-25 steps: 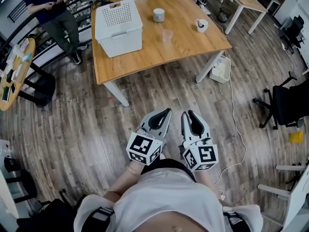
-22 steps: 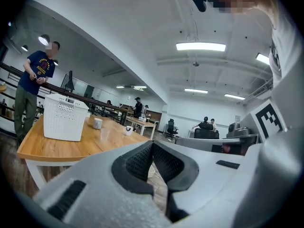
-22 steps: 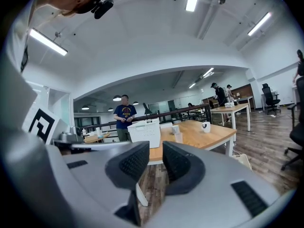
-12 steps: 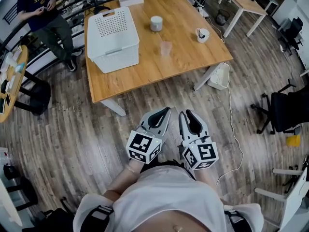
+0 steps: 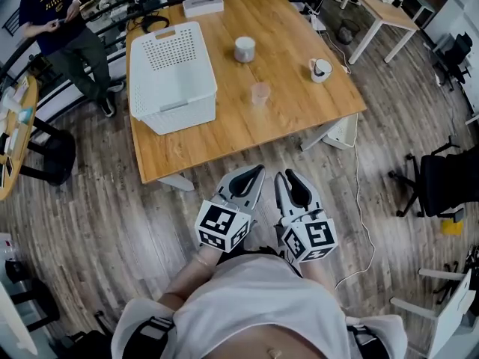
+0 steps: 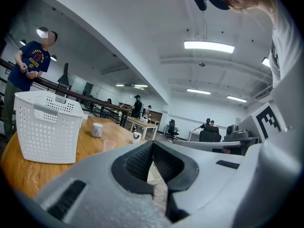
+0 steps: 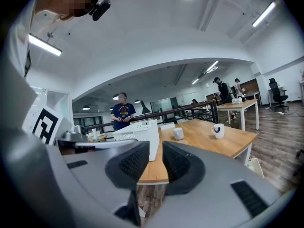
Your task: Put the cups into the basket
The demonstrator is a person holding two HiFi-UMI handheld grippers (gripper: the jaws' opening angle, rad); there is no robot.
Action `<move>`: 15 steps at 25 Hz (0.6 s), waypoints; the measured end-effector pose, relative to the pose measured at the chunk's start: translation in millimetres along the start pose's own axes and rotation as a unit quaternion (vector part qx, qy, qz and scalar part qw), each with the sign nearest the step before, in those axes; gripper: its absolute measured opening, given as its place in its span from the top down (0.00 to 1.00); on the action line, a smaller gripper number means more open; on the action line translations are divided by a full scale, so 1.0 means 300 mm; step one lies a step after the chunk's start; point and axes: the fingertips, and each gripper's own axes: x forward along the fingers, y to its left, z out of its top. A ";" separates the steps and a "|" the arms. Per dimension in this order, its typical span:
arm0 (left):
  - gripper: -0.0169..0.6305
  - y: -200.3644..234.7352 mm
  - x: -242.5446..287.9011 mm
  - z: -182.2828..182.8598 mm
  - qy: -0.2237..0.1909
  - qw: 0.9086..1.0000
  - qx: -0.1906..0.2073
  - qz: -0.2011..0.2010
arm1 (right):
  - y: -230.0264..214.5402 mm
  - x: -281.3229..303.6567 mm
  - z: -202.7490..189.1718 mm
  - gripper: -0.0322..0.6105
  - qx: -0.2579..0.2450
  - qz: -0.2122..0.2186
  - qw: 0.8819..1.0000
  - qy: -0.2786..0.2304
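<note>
On the wooden table [image 5: 224, 137] stand a white perforated basket [image 5: 172, 77], a pale grey cup [image 5: 245, 48], a clear pinkish cup [image 5: 260, 93] and a white mug [image 5: 320, 69]. Both grippers are held side by side over the floor, short of the table's near edge. My left gripper [image 5: 258, 170] points at the table with its pads touching at the tips and nothing in them. My right gripper [image 5: 283, 175] shows a narrow empty gap between its pads. From the left gripper view the basket [image 6: 45, 127] is at the left. In the right gripper view the basket [image 7: 137, 132] is straight ahead.
A person [image 5: 63, 21] stands beyond the table's far left corner by a railing. A white box [image 5: 203, 4] lies at the table's far edge. Under the right end are a white unit [image 5: 344, 129] and a floor cable. A black office chair [image 5: 441, 178] is at the right.
The table and its objects have drawn closer and lower in the head view as I walk toward it. Both grippers keep the same pose in front of me.
</note>
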 end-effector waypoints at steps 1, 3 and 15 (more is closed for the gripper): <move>0.96 0.022 0.017 0.007 0.000 1.000 0.000 0.000 | -0.008 0.026 0.008 0.82 0.000 -0.001 1.000 -0.001; 0.96 0.064 0.050 0.016 0.001 1.000 -0.001 -0.001 | -0.026 0.076 0.016 0.82 0.001 -0.002 1.000 -0.002; 0.96 0.211 0.176 0.054 0.005 1.000 0.007 -0.017 | -0.092 0.254 0.046 0.82 -0.001 -0.019 1.000 -0.006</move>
